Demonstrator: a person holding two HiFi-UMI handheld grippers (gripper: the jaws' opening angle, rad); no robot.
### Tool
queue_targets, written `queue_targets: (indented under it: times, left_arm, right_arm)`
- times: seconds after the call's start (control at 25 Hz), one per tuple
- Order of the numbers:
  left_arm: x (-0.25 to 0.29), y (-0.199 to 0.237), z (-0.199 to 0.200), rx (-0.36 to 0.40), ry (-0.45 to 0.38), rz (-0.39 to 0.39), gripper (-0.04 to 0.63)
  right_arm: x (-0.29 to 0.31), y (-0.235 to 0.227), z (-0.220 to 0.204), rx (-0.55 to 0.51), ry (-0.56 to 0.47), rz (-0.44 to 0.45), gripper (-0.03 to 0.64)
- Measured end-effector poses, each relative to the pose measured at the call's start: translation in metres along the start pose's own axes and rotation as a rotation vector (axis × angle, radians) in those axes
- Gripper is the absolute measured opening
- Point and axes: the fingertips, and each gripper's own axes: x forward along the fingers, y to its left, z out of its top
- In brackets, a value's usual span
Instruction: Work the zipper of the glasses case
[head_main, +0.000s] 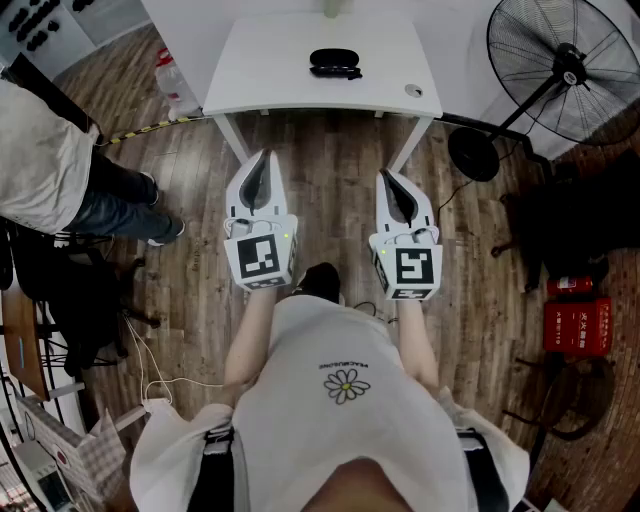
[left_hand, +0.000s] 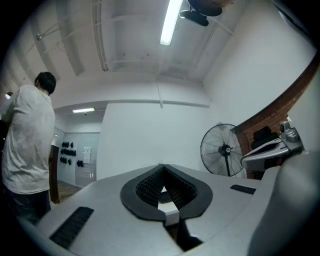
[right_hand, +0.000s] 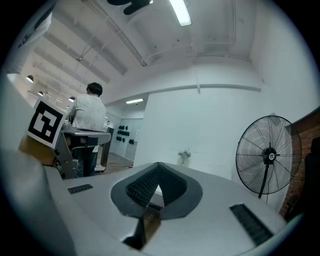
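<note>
Waiting to start — the black oval zippered glasses case (head_main: 335, 64) lies untouched on the white tabletop (head_main: 260, 70), well ahead of both grippers. The left gripper (head_main: 259, 172) and right gripper (head_main: 397, 190) hang level, jaws clenched on nothing. Next, I judge, comes reaching forward and parting the jaws.

White table (head_main: 260, 70) on wood-plank floor (head_main: 330, 170), black glasses case (head_main: 335, 64) lying near its middle, small round object (head_main: 413, 91) close to the table's right edge
</note>
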Motion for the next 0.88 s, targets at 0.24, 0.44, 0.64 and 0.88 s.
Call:
queue_targets:
  times: [0.24,0.44,0.64,0.88]
  left_arm:
    - [0.006,-0.001,0.001,0.004,-0.002,-0.009,0.015]
    - [0.009,0.001,-0.012,-0.008,0.023,-0.011,0.015]
    - [0.021,0.000,-0.024,-0.030,0.048,-0.008,0.015]
    - [0.057,0.008,-0.032,-0.032,0.022,0.007,0.015]
  right_arm:
    - [0.008,0.001,-0.002,-0.020,0.019,0.010,0.008]
    - [0.013,-0.005,-0.010,-0.011,0.023,-0.012,0.008]
    - [0.019,-0.010,-0.021,0.032,0.023,0.034,0.008]
    - [0.059,-0.020,-0.034,-0.021,0.041,0.084,0.008]
